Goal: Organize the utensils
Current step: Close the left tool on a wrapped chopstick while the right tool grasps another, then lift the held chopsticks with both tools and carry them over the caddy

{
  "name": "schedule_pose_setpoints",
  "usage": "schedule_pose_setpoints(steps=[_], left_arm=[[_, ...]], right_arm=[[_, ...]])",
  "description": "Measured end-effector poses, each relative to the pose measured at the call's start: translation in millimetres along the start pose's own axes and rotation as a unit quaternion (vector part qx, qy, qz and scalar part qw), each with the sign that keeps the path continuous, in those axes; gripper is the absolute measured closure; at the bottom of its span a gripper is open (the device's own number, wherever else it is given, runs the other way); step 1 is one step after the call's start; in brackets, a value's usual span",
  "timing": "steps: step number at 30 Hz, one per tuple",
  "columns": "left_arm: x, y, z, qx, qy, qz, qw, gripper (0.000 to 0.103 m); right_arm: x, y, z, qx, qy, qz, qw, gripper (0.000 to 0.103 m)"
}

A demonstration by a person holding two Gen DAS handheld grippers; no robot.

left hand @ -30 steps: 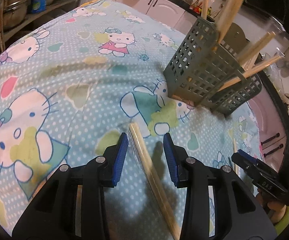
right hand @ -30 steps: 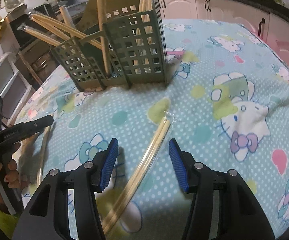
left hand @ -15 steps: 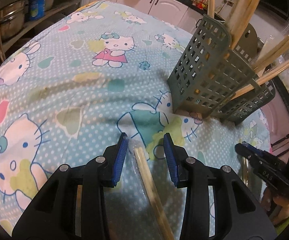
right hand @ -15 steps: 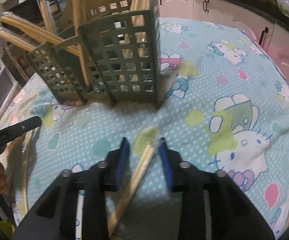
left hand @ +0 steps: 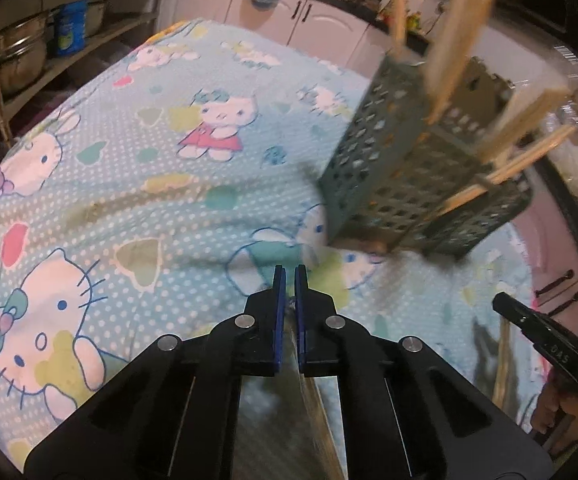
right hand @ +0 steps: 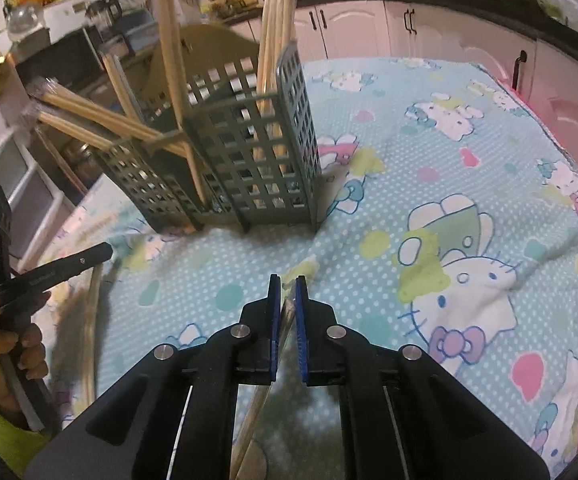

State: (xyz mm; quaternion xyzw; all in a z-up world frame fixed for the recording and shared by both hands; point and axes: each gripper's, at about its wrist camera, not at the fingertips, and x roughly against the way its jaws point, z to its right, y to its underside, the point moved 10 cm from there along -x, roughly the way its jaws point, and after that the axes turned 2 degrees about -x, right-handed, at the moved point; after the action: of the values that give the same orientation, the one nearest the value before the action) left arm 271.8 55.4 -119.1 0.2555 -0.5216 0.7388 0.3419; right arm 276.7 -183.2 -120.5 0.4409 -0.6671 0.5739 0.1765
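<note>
Both grippers clamp down at once! The left gripper [left hand: 290, 280] has just been closing, and its blue pads now pinch a wrapped pair of chopsticks [left hand: 313, 392] near the far tip; the shaft runs back toward the camera under the jaws, long axis roughly in line with the gripper. The picture is blurred, so the exact tip is hard to make out.

Over on the right, same story: the right gripper [right hand: 288, 292] has just been closing, and its jaws are shut on a second pair [right hand: 267, 376], held close to its far end, the rest trailing back and down to the near left.

Now the target. The rack [right hand: 249, 152], a green grid caddy already bristling with chopsticks, stands on the cartoon cloth [right hand: 469, 184]. From the right gripper it lies straight ahead and slightly left, far side of the table. From the left gripper it lies ahead and to the right [left hand: 413, 184]. The right hand looks a touch nearer, to my eye.

The catch, I judge: both sticks are held near level and lengthwise, while the rack's slots open upward, so each must be tipped upright before it can drop in.
</note>
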Motion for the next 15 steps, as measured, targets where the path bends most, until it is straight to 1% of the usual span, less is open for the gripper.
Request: schedule_pose_setpoints(steps=[9, 15], left_arm=[[51, -14, 43, -0.027, 0.039, 0.049, 0.9977, 0.103], [96, -35, 82, -0.056, 0.067, 0.098, 0.9913, 0.103]], right_arm=[[53, -14, -11, -0.004, -0.025, 0.061, 0.998, 0.096], [94, -32, -17, 0.005, -0.031, 0.113, 0.993, 0.097]])
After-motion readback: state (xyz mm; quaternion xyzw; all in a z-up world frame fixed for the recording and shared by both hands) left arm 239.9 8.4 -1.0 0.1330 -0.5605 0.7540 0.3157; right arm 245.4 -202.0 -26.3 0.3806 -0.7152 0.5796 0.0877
